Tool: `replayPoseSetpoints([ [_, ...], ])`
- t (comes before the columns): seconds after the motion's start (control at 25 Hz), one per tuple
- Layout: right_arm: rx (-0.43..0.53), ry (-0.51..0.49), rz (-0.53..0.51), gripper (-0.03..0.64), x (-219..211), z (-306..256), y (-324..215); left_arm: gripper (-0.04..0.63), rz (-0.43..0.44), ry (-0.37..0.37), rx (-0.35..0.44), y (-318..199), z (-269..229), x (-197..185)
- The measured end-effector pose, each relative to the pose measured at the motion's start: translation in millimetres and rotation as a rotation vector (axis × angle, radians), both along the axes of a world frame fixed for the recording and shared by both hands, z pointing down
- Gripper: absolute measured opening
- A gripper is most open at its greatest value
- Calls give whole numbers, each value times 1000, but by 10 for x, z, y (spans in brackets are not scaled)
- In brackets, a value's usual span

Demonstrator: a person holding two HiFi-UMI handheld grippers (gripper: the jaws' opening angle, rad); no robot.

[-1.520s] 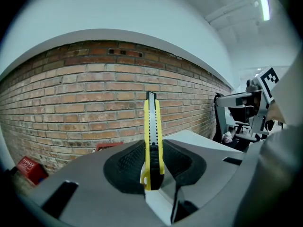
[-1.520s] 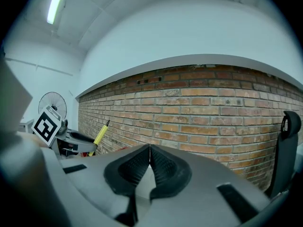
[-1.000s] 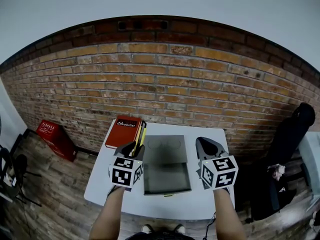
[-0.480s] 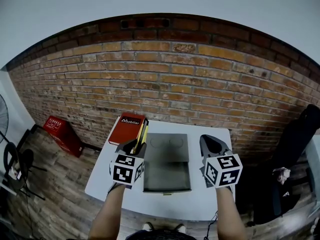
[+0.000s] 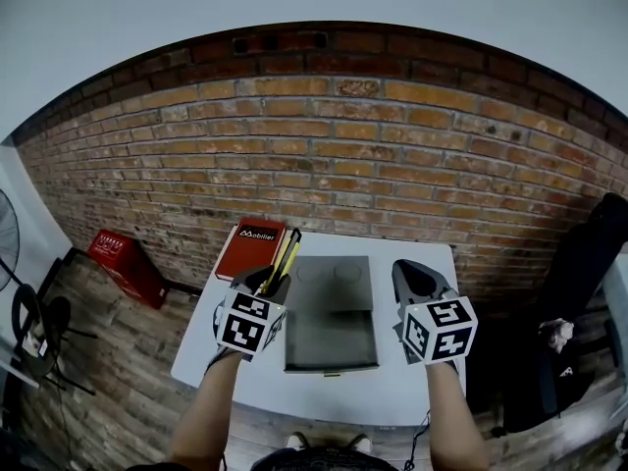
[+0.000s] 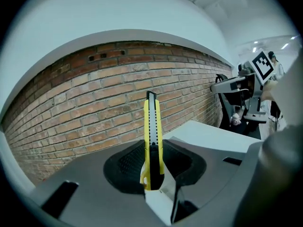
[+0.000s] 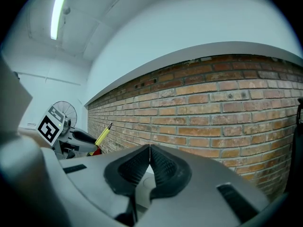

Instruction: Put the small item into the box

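Yellow utility knife [image 6: 151, 136], clamped between the jaws of the left gripper [image 6: 152, 148]. Its long axis runs along the jaws, the dark tip projecting well past them toward the brick wall [image 6: 94, 103]. In the head view the knife [image 5: 285, 253] is held off the worktop [image 5: 324, 395], just left of the open grey box [image 5: 332, 341] and near a red book [image 5: 251, 248]. Right gripper [image 7: 149, 150], right of the box, is clenched on nothing.
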State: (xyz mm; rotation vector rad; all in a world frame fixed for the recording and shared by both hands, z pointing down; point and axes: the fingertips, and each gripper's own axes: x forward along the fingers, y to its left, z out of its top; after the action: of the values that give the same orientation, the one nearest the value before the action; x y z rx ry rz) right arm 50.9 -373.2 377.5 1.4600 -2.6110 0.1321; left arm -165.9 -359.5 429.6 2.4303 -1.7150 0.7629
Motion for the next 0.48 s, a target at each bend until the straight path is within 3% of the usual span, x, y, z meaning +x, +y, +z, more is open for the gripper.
replayPoseSetpoints([
  [0.48, -11, -1, 20, 20, 80, 21, 22, 130, 165, -93, -73, -1, 144, 283],
])
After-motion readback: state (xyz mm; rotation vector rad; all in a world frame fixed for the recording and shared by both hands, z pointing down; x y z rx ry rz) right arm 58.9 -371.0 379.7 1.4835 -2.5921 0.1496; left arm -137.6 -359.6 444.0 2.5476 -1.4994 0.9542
